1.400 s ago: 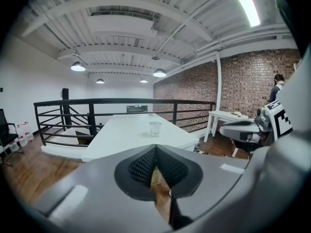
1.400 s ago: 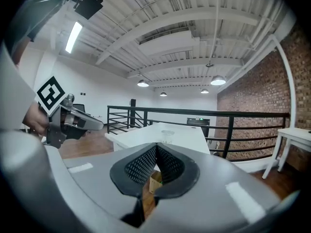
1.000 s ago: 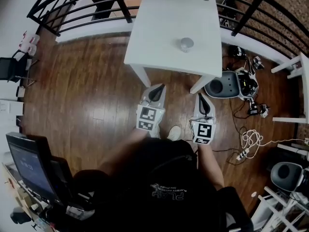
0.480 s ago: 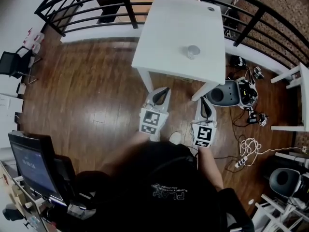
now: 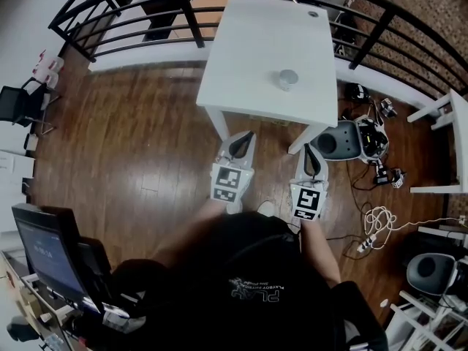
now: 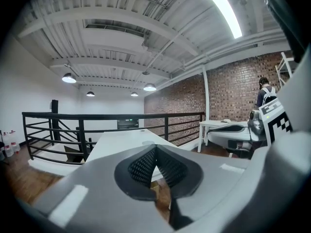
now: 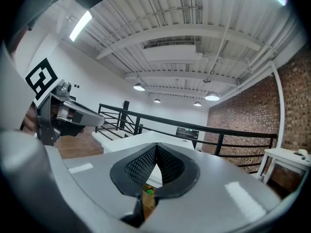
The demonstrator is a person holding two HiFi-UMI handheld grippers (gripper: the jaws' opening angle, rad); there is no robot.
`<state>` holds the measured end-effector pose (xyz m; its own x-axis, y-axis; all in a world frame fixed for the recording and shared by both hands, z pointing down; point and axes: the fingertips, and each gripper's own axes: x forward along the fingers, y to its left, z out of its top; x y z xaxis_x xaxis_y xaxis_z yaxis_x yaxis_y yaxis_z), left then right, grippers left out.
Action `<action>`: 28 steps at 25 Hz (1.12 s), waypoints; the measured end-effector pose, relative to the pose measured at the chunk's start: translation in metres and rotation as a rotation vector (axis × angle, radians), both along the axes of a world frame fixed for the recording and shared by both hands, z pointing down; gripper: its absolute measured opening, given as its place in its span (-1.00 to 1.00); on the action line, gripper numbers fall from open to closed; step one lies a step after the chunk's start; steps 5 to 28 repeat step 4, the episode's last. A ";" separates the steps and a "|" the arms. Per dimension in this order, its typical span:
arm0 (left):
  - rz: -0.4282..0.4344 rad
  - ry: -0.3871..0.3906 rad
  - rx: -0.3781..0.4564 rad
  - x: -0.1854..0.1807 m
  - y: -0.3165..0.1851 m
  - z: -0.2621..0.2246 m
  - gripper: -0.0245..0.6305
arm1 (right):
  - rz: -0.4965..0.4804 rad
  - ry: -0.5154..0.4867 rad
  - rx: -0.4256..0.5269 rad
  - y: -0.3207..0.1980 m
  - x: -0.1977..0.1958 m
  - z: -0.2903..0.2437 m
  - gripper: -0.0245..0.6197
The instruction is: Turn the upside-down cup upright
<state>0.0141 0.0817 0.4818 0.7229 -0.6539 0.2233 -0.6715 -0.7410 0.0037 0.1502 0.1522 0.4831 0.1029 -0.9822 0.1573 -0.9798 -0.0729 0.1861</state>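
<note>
Cup (image 5: 288,79) stands alone on the table (image 5: 248,50), right of centre and nearer the near edge; which way up it sits cannot be read. Left gripper (image 5: 239,140) and right gripper (image 5: 309,156) are both clenched and empty, just short of that edge, over the floor. Railing (image 5: 183,9) borders the far and right edges. Cables (image 5: 376,214) lie to the right. Only the left gripper view shows a person (image 6: 265,92) by the brick wall.

White table (image 5: 248,57) on wooden floor (image 5: 131,145), black railing (image 5: 189,20) behind.
</note>
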 end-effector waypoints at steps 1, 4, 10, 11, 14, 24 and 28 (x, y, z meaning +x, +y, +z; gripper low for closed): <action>0.000 0.002 0.003 0.001 -0.001 -0.001 -0.93 | 0.000 0.001 0.003 -0.001 0.001 -0.002 -0.89; -0.004 0.006 0.012 0.002 -0.005 -0.005 -0.93 | -0.001 0.003 0.013 -0.004 0.002 -0.006 -0.89; -0.004 0.006 0.012 0.002 -0.005 -0.005 -0.93 | -0.001 0.003 0.013 -0.004 0.002 -0.006 -0.89; -0.004 0.006 0.012 0.002 -0.005 -0.005 -0.93 | -0.001 0.003 0.013 -0.004 0.002 -0.006 -0.89; -0.004 0.006 0.012 0.002 -0.005 -0.005 -0.93 | -0.001 0.003 0.013 -0.004 0.002 -0.006 -0.89; -0.004 0.006 0.012 0.002 -0.005 -0.005 -0.93 | -0.001 0.003 0.013 -0.004 0.002 -0.006 -0.89; -0.004 0.006 0.012 0.002 -0.005 -0.005 -0.93 | -0.001 0.003 0.013 -0.004 0.002 -0.006 -0.89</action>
